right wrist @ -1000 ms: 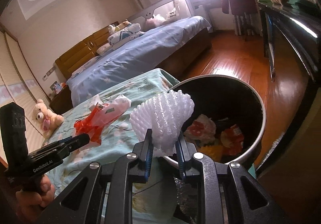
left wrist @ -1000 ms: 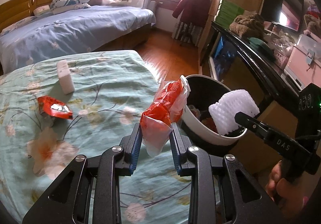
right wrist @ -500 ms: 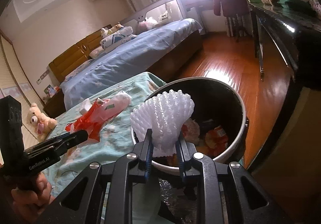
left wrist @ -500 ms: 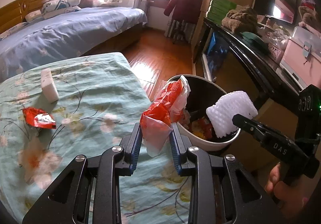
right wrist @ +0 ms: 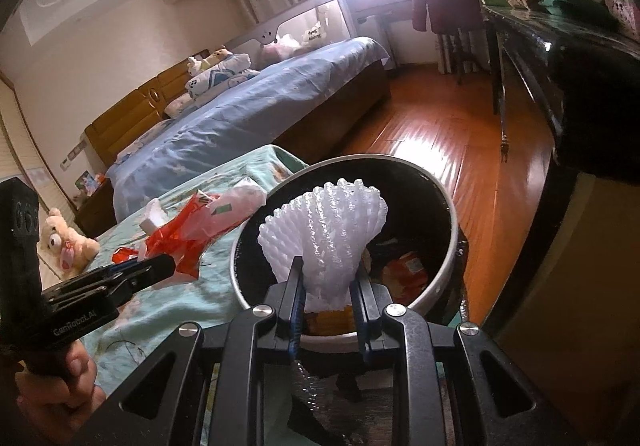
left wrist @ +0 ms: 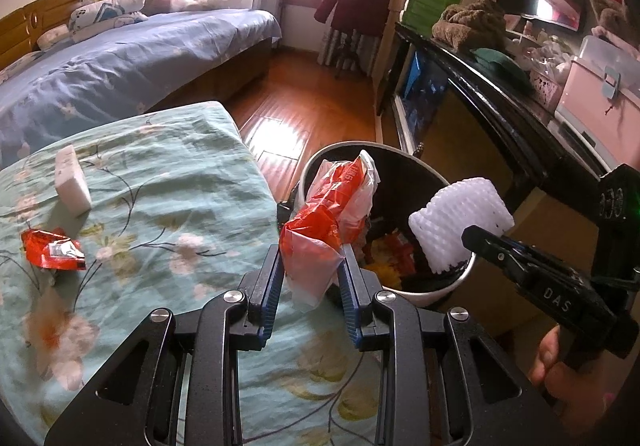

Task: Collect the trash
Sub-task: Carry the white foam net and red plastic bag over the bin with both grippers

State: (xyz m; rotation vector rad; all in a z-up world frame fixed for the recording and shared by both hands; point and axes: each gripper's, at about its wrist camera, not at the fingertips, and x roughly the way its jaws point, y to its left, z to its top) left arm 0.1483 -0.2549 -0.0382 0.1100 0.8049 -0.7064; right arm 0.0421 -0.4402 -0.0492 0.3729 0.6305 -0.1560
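Over the last second I carried both loads nearer the trash bin point(left wrist: 436, 288): left gripper point(left wrist: 311, 266) clamped on the red-and-white bag point(left wrist: 328, 214), right gripper point(right wrist: 327, 278) pinching the foam net point(right wrist: 328, 234) above the opening, so release seemed next.

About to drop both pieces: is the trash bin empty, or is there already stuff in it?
Not empty. The trash bin already holds wrappers at its bottom, orange and yellow ones, seen past the white foam net. How full it is: cannot tell.
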